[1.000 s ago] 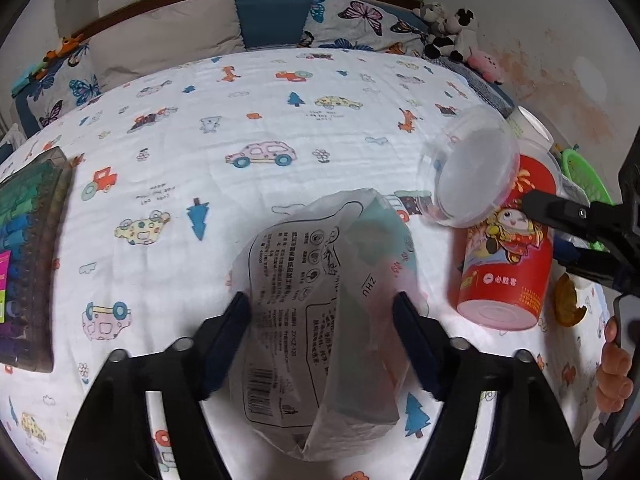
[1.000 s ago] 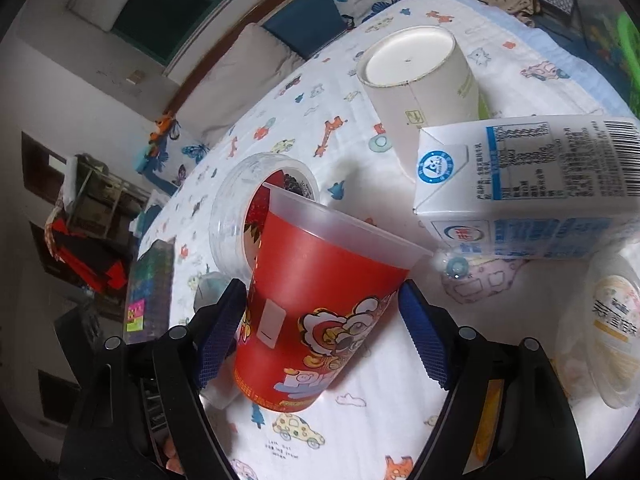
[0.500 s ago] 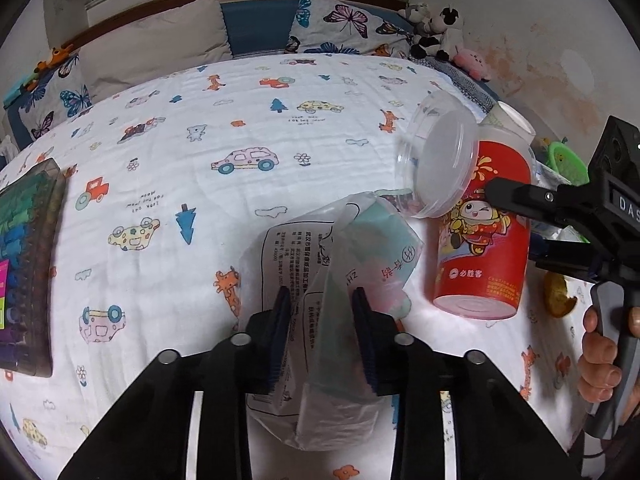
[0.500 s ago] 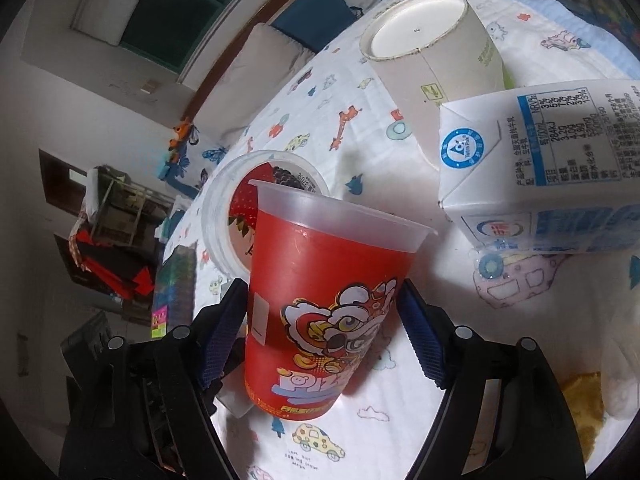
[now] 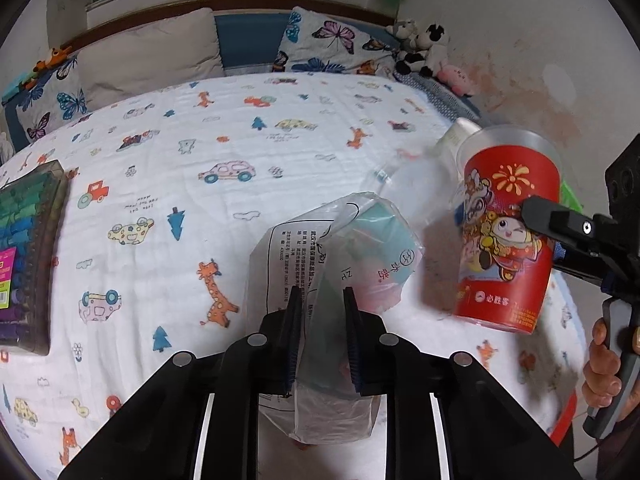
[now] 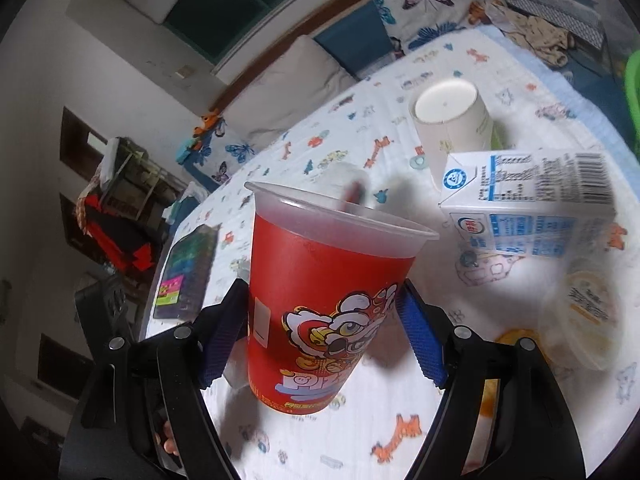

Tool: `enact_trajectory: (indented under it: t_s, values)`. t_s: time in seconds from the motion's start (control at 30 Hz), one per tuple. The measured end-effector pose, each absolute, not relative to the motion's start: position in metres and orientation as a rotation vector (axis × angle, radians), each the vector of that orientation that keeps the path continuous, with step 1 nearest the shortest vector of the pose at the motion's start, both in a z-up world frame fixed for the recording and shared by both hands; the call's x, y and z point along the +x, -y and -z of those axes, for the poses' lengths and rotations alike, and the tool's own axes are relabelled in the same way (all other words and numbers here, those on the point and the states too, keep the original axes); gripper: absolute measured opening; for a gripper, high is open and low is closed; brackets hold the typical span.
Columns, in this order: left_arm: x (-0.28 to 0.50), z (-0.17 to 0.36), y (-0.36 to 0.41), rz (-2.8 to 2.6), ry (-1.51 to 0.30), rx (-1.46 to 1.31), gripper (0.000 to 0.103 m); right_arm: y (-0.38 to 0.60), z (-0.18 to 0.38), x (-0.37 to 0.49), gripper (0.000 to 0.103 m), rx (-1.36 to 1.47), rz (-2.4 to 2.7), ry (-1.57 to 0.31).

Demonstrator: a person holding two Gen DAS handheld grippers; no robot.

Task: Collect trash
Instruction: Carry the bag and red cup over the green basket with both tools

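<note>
My left gripper is shut on a clear plastic bag with printed text and a pastel pack inside, held over the bed. My right gripper is shut on a red plastic cup with a cartoon print and holds it upright, lifted off the sheet; the cup also shows in the left wrist view. A clear lid is a blur just behind the cup. A white paper cup, a blue-and-white milk carton and a small round tub lie on the sheet.
The bed has a white cartoon-print sheet. A box of coloured pens lies at its left edge. Pillows and plush toys line the headboard. An orange peel lies by my right fingers.
My left gripper closed on the bag and raised it. My right gripper closed on the red cup and lifted it; the clear lid leaning on it fell away.
</note>
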State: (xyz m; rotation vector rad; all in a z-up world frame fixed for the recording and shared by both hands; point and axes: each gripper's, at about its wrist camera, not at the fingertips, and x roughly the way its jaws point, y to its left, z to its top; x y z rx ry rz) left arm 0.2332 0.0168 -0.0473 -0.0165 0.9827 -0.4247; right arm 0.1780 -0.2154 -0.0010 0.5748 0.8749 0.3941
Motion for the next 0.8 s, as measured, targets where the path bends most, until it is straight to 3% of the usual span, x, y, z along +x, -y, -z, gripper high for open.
enact_trajectory:
  t_s: [0.4, 0.8]
  values:
    - [0.21, 0.008, 0.003, 0.502, -0.92, -0.048, 0.019, 0.24, -0.037, 0.144, 0.074, 0.489, -0.391, -0.782]
    - [0.205, -0.031, 0.081, 0.613, -0.867, -0.008, 0.019, 0.326, -0.059, 0.12, 0.074, 0.409, -0.233, -0.697]
